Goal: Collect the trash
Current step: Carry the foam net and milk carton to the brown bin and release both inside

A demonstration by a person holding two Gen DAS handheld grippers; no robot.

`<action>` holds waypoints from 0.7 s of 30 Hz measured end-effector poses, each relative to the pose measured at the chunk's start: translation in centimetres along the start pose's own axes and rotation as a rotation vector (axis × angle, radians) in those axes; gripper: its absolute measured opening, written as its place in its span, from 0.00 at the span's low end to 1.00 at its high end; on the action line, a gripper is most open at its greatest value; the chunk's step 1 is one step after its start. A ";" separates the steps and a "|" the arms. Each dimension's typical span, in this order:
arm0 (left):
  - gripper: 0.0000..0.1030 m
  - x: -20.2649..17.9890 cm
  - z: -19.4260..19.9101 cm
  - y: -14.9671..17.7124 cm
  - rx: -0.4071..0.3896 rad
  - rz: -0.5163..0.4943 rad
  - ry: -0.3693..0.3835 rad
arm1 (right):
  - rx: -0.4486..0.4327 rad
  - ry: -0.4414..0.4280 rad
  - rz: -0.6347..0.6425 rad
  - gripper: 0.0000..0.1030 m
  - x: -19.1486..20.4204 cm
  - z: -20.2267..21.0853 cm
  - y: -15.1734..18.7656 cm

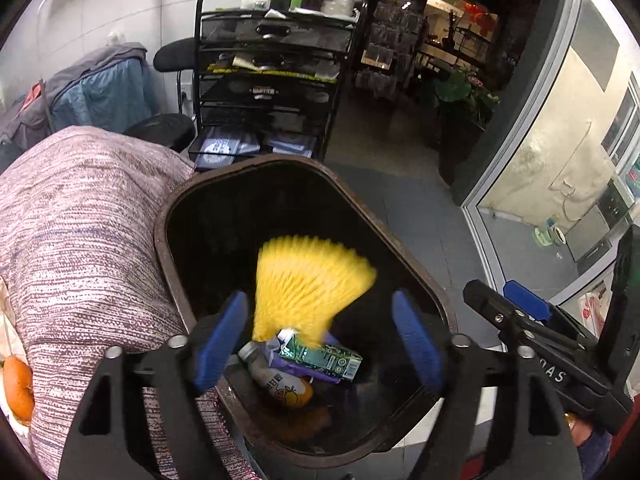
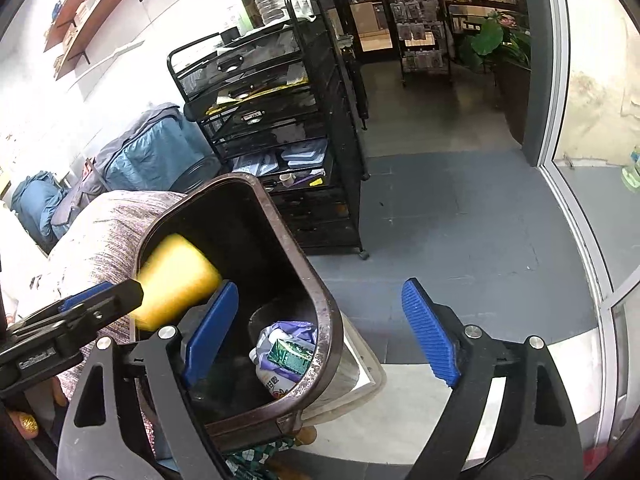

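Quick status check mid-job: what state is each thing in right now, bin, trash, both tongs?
Trash bin: open, no lid, partly filled.
Yellow object: motion-blurred, inside the bin mouth, ungripped.
Green carton: lying in bin.
Juice bottle: lying in bin.
Left tongs: open, empty.
Right tongs: open, empty.

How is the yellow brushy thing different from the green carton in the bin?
The yellow brush is big, fan-shaped and blurred, apparently in mid-air; the green carton is smaller, boxy and sharp, lying at the bottom. The brush is plain yellow; the carton has printed patterns. Both are inside the brown bin.
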State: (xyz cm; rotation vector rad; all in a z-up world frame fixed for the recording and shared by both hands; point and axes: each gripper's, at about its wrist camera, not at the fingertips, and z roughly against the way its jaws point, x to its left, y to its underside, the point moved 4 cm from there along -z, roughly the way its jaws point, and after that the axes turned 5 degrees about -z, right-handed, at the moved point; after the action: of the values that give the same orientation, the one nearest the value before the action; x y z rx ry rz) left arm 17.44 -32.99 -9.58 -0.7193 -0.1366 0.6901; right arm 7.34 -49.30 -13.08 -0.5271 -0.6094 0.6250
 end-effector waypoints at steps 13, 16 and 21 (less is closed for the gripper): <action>0.94 -0.3 2.5 -0.1 -0.063 -0.037 -0.030 | -0.024 -0.009 0.000 0.87 0.4 0.5 0.0; 0.94 -0.1 3.6 -0.1 -0.091 -0.033 -0.036 | -0.029 -0.016 0.004 0.88 0.7 0.7 0.0; 0.94 0.1 6.0 0.2 -0.145 -0.026 -0.048 | -0.027 -0.032 0.017 0.88 1.5 0.8 0.2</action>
State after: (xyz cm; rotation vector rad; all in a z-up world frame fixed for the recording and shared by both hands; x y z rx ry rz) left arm 15.29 -29.42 -5.19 -0.8388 -0.2418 0.6780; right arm 7.75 -47.94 -12.11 -0.5493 -0.6450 0.6429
